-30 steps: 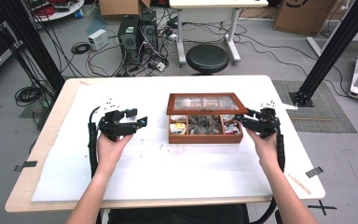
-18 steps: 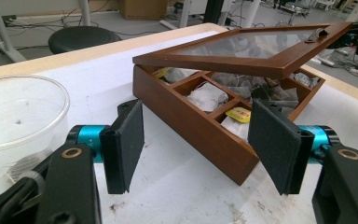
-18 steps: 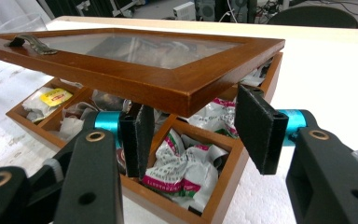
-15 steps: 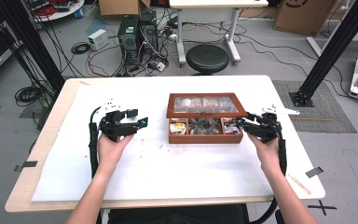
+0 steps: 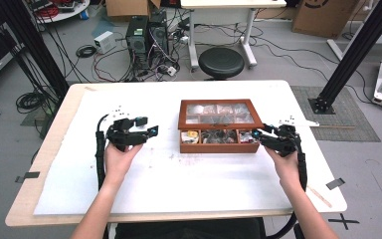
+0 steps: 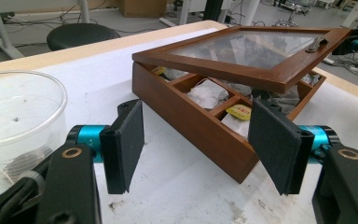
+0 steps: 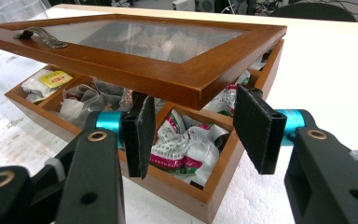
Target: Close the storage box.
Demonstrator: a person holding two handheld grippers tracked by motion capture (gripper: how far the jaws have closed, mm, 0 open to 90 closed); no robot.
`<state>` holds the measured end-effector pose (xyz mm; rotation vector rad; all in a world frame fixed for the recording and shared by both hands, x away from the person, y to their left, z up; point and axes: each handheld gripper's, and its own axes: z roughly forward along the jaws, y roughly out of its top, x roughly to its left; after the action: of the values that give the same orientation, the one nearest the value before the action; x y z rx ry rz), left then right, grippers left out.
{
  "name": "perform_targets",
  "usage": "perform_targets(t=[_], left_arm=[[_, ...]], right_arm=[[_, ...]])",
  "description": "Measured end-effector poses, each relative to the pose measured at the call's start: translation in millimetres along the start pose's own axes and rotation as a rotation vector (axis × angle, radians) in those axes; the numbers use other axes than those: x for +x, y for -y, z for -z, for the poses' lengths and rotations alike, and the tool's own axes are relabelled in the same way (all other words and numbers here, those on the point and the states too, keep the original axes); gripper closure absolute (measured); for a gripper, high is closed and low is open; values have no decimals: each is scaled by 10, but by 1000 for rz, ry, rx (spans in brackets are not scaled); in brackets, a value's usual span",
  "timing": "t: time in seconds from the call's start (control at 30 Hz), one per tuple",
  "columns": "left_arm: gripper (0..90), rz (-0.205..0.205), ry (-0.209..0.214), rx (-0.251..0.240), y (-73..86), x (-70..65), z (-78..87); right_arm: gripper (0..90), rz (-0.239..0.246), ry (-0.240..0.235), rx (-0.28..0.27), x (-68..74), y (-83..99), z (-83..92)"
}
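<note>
A brown wooden tea box [image 5: 219,148] stands mid-table, its glass lid [image 5: 219,113] tilted up at the front. My right gripper [image 5: 259,138] is at the box's right front corner. In the right gripper view its jaws [image 7: 191,130] have just been closing a little and stand open astride the corner compartment of red-and-white tea packets [image 7: 182,144], just below the raised lid [image 7: 144,70]. I cannot tell whether the lid rests on a finger. My left gripper [image 5: 151,132] waits left of the box, open with nothing between its jaws [image 6: 198,140]; ahead lie the box [image 6: 186,121] and lid [image 6: 242,70].
A clear plastic cup [image 6: 18,112] stands close beside my left gripper. A white sheet [image 5: 179,184] covers the table top. Behind the table are a round black stool [image 5: 221,62], a computer tower [image 5: 138,35], floor cables and black frame posts [image 5: 358,50].
The right gripper has edged slightly toward the box's right front corner. The left gripper and the box have not moved.
</note>
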<state>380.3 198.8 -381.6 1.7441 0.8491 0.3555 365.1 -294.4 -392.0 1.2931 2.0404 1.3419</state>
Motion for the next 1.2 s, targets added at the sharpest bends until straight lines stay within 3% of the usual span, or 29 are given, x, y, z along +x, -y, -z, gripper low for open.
perform_targets(t=[1.2], left_arm=[[360,-14,10,25,30,-31,-63]], right_arm=[[503,31,45,109,3,261,-66]])
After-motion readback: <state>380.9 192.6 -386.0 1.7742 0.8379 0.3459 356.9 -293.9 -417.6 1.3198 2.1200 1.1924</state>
